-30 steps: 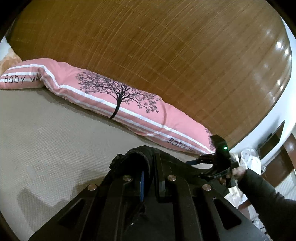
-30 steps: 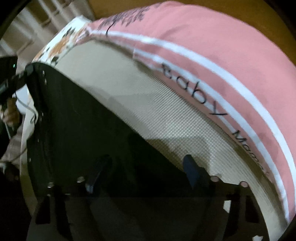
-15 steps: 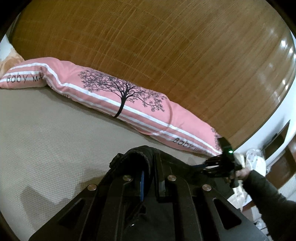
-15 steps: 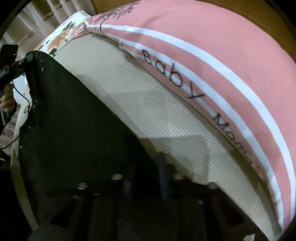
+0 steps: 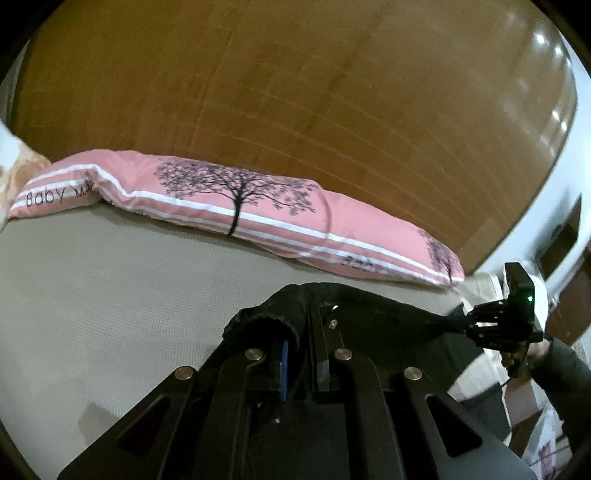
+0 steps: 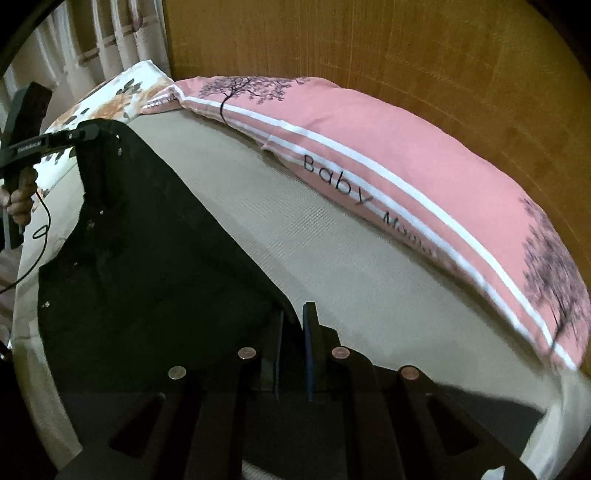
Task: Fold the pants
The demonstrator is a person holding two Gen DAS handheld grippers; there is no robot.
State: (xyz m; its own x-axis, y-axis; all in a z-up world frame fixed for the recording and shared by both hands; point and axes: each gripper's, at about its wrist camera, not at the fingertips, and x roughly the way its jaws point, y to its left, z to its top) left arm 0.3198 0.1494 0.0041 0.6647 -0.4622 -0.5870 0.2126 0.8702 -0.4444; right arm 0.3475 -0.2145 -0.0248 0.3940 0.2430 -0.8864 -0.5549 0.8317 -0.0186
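Note:
Black pants [image 6: 140,258] hang stretched between my two grippers above the beige mattress [image 6: 351,266]. My left gripper [image 5: 301,332] is shut on one corner of the pants [image 5: 369,314], with fabric bunched over its fingers. My right gripper [image 6: 293,325] is shut on the other corner. In the left wrist view the right gripper [image 5: 465,321] is at the far right, holding the taut edge. In the right wrist view the left gripper [image 6: 92,131] is at the upper left, gripping the top of the pants.
A long pink pillow [image 5: 258,210] with a tree print and white stripes lies along the wooden headboard [image 5: 295,92]. A floral pillow [image 6: 110,96] is at the bed's end, curtains [image 6: 92,33] behind it. The mattress [image 5: 110,295] spreads below.
The right gripper closed on the pants edge and both grippers lifted and drew apart, stretching the pants. The views have tilted up toward the headboard.

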